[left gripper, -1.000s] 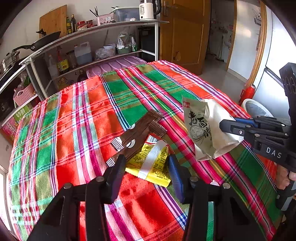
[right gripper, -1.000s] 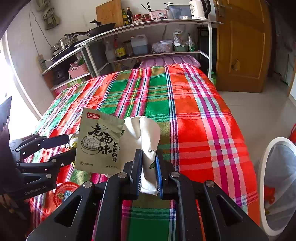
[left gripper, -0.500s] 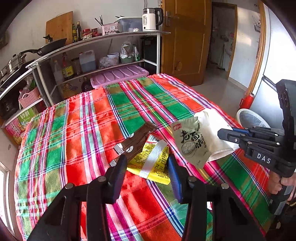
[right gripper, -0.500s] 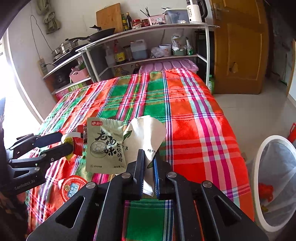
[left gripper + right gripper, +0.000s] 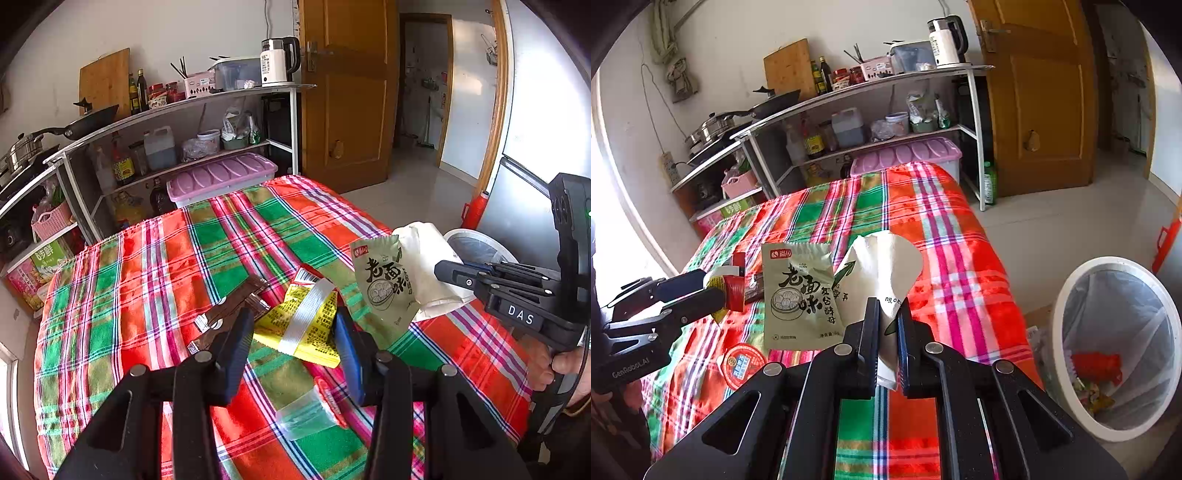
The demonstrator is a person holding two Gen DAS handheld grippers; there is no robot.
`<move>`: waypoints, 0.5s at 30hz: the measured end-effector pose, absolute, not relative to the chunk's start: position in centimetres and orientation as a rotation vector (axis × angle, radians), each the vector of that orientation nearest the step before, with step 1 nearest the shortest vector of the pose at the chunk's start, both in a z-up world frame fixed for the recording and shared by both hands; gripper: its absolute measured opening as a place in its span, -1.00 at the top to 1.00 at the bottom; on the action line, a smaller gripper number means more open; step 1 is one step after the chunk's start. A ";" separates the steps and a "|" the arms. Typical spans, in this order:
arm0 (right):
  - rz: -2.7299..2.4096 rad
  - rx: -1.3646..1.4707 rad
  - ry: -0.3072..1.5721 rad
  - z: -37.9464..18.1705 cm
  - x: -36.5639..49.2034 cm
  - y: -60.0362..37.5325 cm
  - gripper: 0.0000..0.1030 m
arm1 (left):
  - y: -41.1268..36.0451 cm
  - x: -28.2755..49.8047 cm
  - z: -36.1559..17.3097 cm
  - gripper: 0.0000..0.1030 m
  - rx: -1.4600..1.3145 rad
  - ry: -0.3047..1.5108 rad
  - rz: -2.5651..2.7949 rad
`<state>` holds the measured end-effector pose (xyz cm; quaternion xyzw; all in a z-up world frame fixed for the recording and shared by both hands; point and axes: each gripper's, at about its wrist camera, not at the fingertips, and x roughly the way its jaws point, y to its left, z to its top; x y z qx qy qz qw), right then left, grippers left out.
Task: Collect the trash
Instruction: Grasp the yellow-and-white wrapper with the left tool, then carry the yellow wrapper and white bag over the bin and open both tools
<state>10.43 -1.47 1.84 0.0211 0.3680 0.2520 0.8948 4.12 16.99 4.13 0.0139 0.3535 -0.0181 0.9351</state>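
- The table's plaid cloth point(image 5: 155, 295) is woven and slightly rumpled. It is soft enough that flat wrappers lie flush on it, so picking at an edge probably works better than scooping.
- The round bin point(image 5: 1067, 295) stands on the floor off the table's near right side. It has a white rim and a thin translucent liner, with red scraps already at the bottom. It likely sits there so held trash only has to swing right.
- The right gripper point(image 5: 888, 310) is clamped tight on a white paper wrapper point(image 5: 886, 258), a crumpled cone. A matt green pouch point(image 5: 801, 291), flat with a crimped top, hangs with it clear of the cloth.
- The left gripper point(image 5: 291, 321), on the left, is closed partway on a glossy yellow wrapper point(image 5: 306, 314) that bows between its fingers.
- A brown ridged wrapper point(image 5: 236, 302) sits just beside the left gripper. I cannot tell whether it is gripped too.
- Near on the cloth lie a round red foil lid point(image 5: 740, 363) and a clear-ended sachet point(image 5: 306, 413), both not yet collected.
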 end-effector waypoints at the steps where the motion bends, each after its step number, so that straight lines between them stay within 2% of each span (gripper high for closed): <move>1: 0.515 0.055 0.758 2.0 10.4 -2.1 0.83 | 16.6 4.2 4.3 0.10 0.030 0.718 -0.046; 11: 0.431 0.095 0.740 3.1 9.8 -7.3 0.83 | 12.4 5.1 4.3 0.10 0.047 0.710 -0.118; 15: 0.409 -0.049 0.723 3.1 9.5 -5.3 0.83 | 12.9 4.9 4.0 0.10 0.047 0.723 -0.094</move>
